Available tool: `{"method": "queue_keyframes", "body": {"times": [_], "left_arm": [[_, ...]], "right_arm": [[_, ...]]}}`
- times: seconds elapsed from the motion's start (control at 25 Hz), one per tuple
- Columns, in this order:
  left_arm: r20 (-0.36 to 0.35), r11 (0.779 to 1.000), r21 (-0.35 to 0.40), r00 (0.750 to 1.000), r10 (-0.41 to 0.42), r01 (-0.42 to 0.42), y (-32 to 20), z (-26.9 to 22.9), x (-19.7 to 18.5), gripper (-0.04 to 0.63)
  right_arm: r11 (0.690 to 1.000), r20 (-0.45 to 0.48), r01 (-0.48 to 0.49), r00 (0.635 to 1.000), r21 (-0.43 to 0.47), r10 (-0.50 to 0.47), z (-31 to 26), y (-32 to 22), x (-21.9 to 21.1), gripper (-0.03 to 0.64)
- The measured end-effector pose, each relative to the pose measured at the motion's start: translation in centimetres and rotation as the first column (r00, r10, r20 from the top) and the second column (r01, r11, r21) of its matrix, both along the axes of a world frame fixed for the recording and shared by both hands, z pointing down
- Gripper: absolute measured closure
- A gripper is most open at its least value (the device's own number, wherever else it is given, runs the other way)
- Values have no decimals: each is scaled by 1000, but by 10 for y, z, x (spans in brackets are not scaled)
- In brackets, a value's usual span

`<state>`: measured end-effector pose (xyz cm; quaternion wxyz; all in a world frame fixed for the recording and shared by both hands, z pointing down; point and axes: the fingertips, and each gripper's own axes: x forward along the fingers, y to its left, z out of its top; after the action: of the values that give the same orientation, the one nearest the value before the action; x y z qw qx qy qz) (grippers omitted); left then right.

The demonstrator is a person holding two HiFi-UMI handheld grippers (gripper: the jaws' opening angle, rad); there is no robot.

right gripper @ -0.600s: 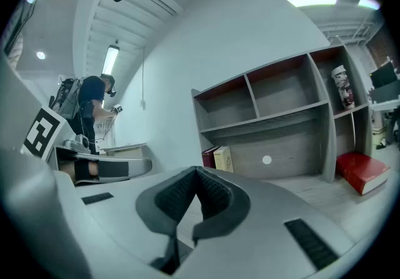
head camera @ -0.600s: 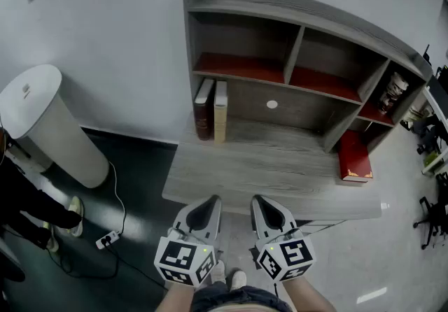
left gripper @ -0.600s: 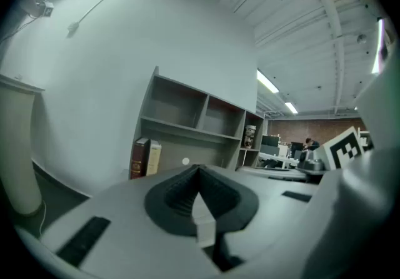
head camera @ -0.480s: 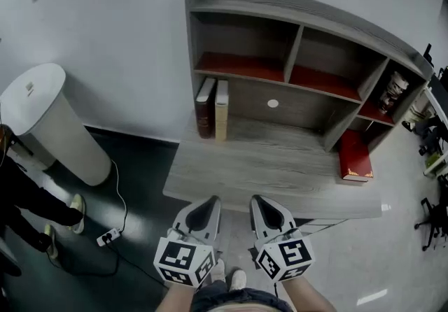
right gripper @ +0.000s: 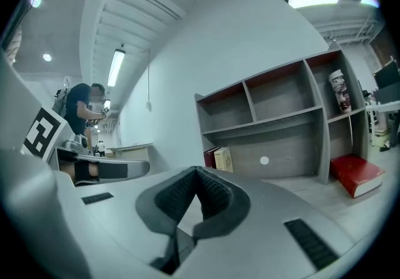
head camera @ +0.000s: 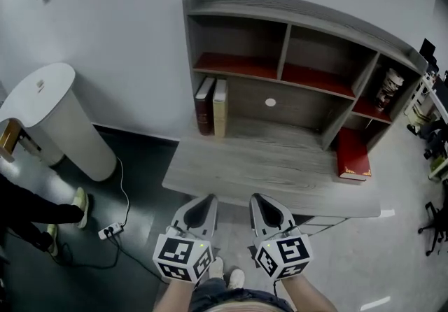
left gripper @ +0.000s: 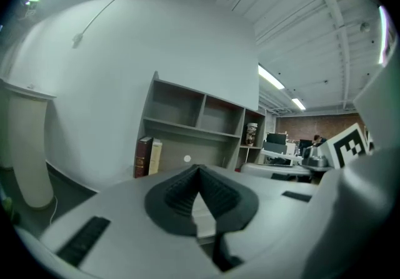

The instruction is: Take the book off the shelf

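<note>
A grey shelf unit [head camera: 294, 13] stands at the back of a grey desk [head camera: 238, 176]. Two books stand upright in its lower left bay: a dark red one [head camera: 204, 106] and a cream one [head camera: 220, 108]. A red book [head camera: 352, 155] lies flat in the lower right bay. My left gripper [head camera: 201, 210] and right gripper [head camera: 266, 210] hover side by side at the desk's front edge, far short of the books. Both are shut with nothing between the jaws. The upright books [left gripper: 149, 156] show in the left gripper view, and the flat red book [right gripper: 356, 174] in the right gripper view.
A tall white cylindrical bin [head camera: 56, 122] stands on the dark floor to the left. A power strip and cable [head camera: 108, 232] lie near it. A person's legs [head camera: 42, 213] show at the left edge. A small figure [head camera: 387, 90] sits on the right shelf.
The head view has swung slightly, so the shelf sits a little lower and to the left. Both grippers hold their place at the desk's front edge, still shut.
</note>
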<state>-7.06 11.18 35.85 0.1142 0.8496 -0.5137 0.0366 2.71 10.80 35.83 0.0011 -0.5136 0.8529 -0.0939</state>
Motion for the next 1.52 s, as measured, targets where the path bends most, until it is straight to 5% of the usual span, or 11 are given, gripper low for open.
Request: {"method": "queue_keyframes", "body": {"times": [0.28, 0.72, 1.52], "left_arm": [[7, 999, 22, 999, -44, 43, 3, -9, 4, 584], [17, 997, 31, 997, -71, 71, -29, -12, 8, 583], [37, 995, -56, 996, -79, 81, -201, 16, -14, 583]], "right_arm": [[998, -65, -1, 998, 57, 5, -7, 8, 17, 609], [999, -32, -36, 999, 37, 38, -4, -22, 38, 609], [995, -106, -90, 991, -33, 86, 10, -178, 29, 609]]}}
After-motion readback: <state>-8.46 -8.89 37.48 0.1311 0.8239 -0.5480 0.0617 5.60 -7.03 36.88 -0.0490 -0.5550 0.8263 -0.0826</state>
